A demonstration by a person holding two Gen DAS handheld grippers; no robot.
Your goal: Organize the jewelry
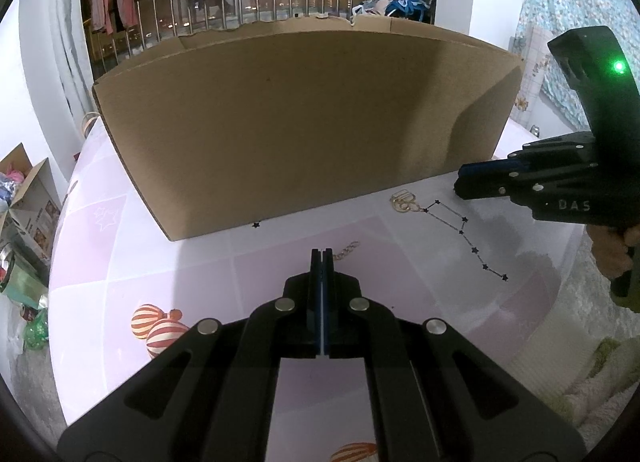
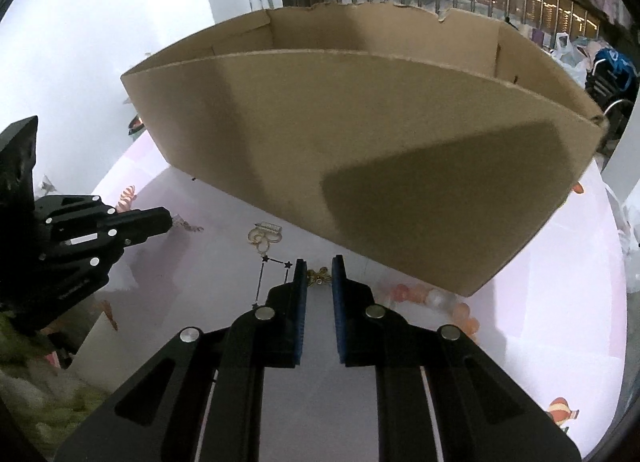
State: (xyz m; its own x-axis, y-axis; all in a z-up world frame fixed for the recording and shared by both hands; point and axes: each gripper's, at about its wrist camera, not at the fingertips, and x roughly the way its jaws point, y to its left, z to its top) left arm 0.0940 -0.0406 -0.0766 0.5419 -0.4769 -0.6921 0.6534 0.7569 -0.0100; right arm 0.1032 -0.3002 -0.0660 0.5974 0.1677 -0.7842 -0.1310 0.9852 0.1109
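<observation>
The brooch, a small gold piece shaped like a bow or flower, lies on the worktop right at the tips of the right gripper, in the gap between its jaws, which stand apart with the blue pads facing each other. Its long axis seems to run across the gap, from one pad toward the other, so in my judgement a straight closing would catch it by its two ends; whether the pads already reach down to its level, I cannot tell. The left gripper has its jaws pressed together, with nothing seen between them, and a short gold chain lies just beyond its tips, a little to the right, running obliquely away. Between the two grippers lies a gold clasp with looped rings, flat on the worktop near the box. To the right of the brooch a string of round beads, orange and pale, curves along the foot of the box. The right gripper is clearly the nearer one to the brooch. The metal pieces are thin, shiny and small, so they may slip from the pads. The box is plain brown cardboard, open on top, with a torn back edge, and it is probably where the jewelry goes. The worktop is covered by a smooth pink cloth printed with stars and striped balloons.
</observation>
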